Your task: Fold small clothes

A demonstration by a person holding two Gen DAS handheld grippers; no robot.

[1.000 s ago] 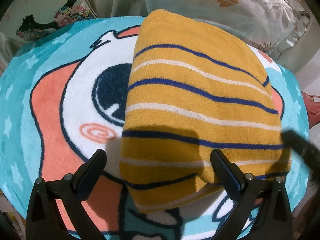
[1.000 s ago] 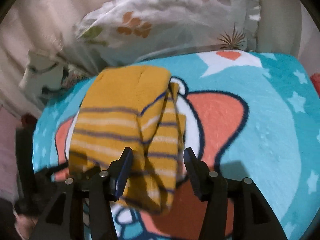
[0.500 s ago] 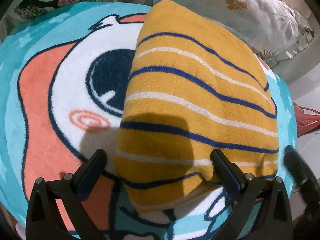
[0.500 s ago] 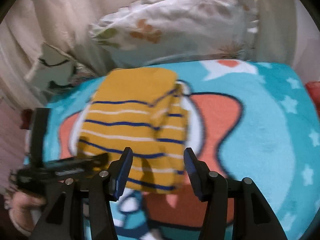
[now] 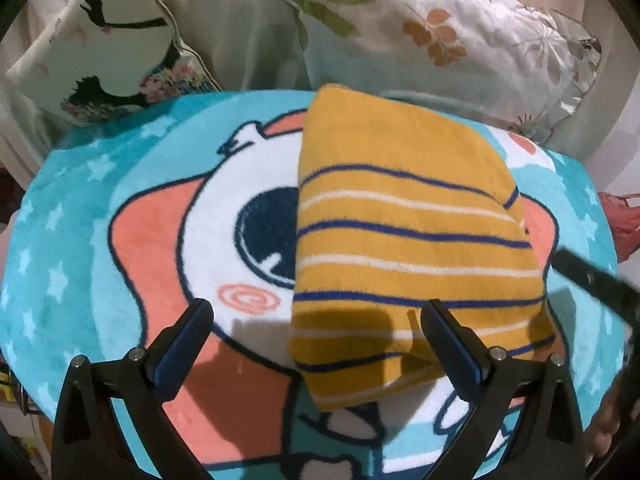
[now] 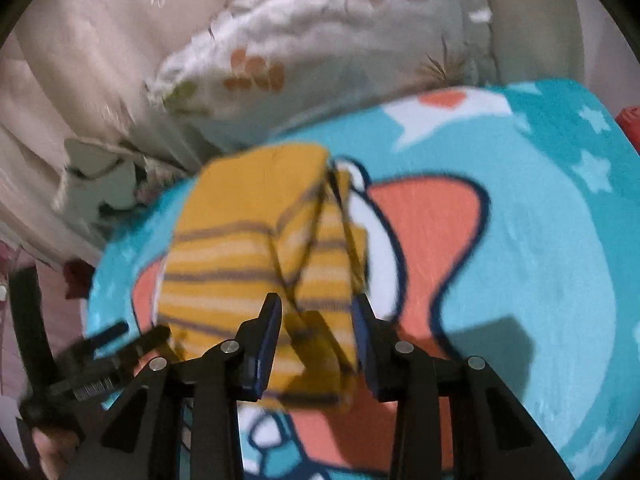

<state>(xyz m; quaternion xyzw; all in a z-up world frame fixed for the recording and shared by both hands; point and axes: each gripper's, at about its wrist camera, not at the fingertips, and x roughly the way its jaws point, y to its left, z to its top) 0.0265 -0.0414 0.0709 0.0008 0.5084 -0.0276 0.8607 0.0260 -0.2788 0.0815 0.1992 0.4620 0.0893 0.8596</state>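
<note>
A folded mustard-yellow garment (image 5: 404, 240) with navy and white stripes lies on a round cartoon rug (image 5: 120, 208). My left gripper (image 5: 316, 332) is open and empty, its fingers on either side of the garment's near left corner, above it. In the right wrist view the same garment (image 6: 256, 256) is blurred; my right gripper (image 6: 316, 336) is open, its fingers astride the garment's near right edge without closing on it. The right gripper's finger shows at the right edge of the left wrist view (image 5: 592, 280).
Floral pillows (image 5: 440, 32) and a printed cushion (image 5: 100, 60) lean behind the rug against a beige sofa. The rug's far edge meets them. A red object (image 5: 624, 216) lies off the rug to the right. The left gripper shows in the right view (image 6: 80, 368).
The left gripper has pulled back and tilted up, so the pillows show. The right gripper let go of the lifted fold, which dropped flat, and has come back down over the garment's right edge.
</note>
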